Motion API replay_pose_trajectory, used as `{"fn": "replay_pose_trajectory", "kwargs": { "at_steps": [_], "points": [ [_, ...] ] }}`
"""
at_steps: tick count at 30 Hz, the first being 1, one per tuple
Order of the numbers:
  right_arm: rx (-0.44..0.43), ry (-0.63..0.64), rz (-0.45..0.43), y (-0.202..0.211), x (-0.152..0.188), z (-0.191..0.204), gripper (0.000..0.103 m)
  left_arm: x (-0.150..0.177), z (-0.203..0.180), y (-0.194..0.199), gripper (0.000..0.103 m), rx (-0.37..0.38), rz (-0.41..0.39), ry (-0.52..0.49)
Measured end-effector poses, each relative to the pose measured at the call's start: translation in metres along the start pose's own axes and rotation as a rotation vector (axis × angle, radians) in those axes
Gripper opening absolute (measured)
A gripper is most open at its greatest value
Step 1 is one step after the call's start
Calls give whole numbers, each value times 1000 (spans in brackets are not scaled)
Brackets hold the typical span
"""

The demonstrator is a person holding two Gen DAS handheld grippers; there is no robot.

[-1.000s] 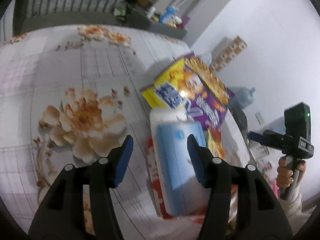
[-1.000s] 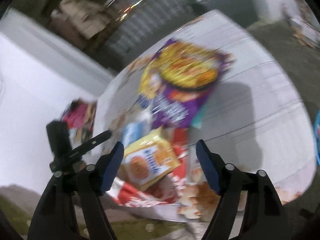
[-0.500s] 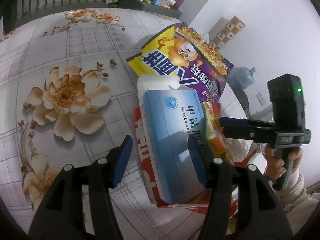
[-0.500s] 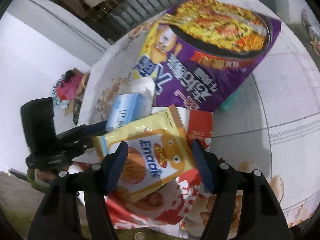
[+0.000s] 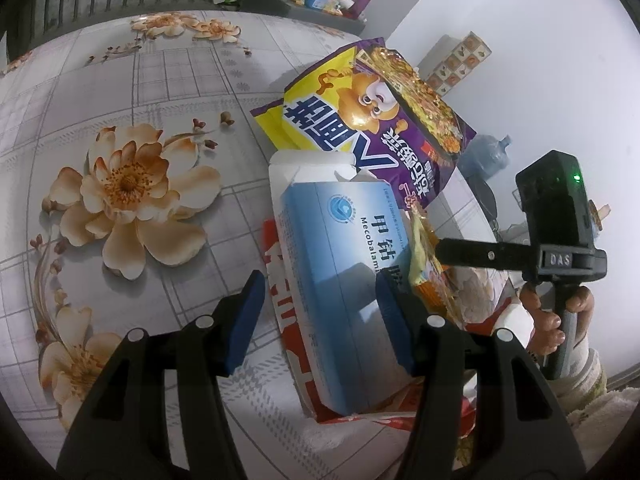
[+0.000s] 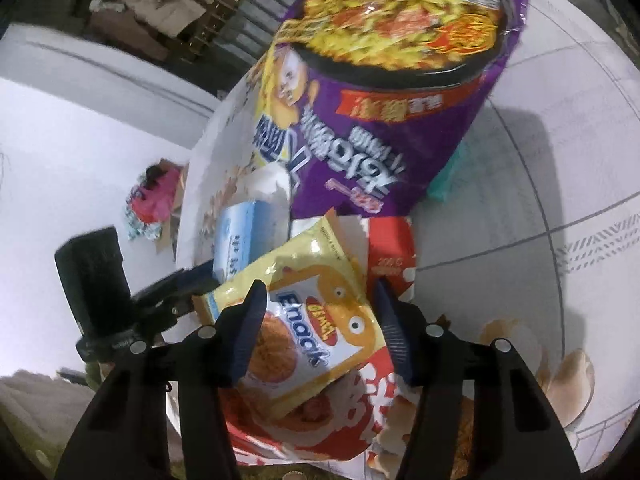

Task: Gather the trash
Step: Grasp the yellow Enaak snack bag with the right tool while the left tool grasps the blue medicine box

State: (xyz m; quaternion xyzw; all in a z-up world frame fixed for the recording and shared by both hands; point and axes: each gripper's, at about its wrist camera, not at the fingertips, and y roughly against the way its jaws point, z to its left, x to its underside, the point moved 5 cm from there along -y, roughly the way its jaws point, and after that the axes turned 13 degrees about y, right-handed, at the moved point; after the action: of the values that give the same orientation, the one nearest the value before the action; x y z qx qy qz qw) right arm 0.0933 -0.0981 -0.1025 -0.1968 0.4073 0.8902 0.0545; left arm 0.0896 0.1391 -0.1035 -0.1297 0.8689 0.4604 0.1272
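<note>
The left wrist camera is looking down along the left tool [image 5: 320,320] at the floral bench [image 5: 120,120], close over the blue medicine box [image 5: 344,280]. The right wrist camera is facing it from the opposite side, close over the yellow snack packet [image 6: 308,332]. Both are sharing the purple noodle bag [image 5: 384,128].

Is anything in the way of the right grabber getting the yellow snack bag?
Nothing visible is. The yellow snack bag lies on top of the pile, over the red wrapper, and already sits between the open fingers of the right hand-held gripper. The blue box lies beside it, not over it.
</note>
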Motion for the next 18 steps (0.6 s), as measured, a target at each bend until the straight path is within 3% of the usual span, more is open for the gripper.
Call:
{"fn": "replay_pose_trajectory", "kwargs": {
  "at_steps": [2,4,11,18],
  "points": [
    [16,18,1,-2,0,6,54,1,-1,0,54,-1,0,-2],
    [28,26,3,-4,-1,8,45,1,-2,0,54,-2,-1,-5],
    [59,-10,-20,6,1,-1,7,0,-2,2,54,-9,-13,-4],
    [63,-14,-68,21,2,-1,4,-6,-10,3,54,-4,-19,-23]
  ]
}}
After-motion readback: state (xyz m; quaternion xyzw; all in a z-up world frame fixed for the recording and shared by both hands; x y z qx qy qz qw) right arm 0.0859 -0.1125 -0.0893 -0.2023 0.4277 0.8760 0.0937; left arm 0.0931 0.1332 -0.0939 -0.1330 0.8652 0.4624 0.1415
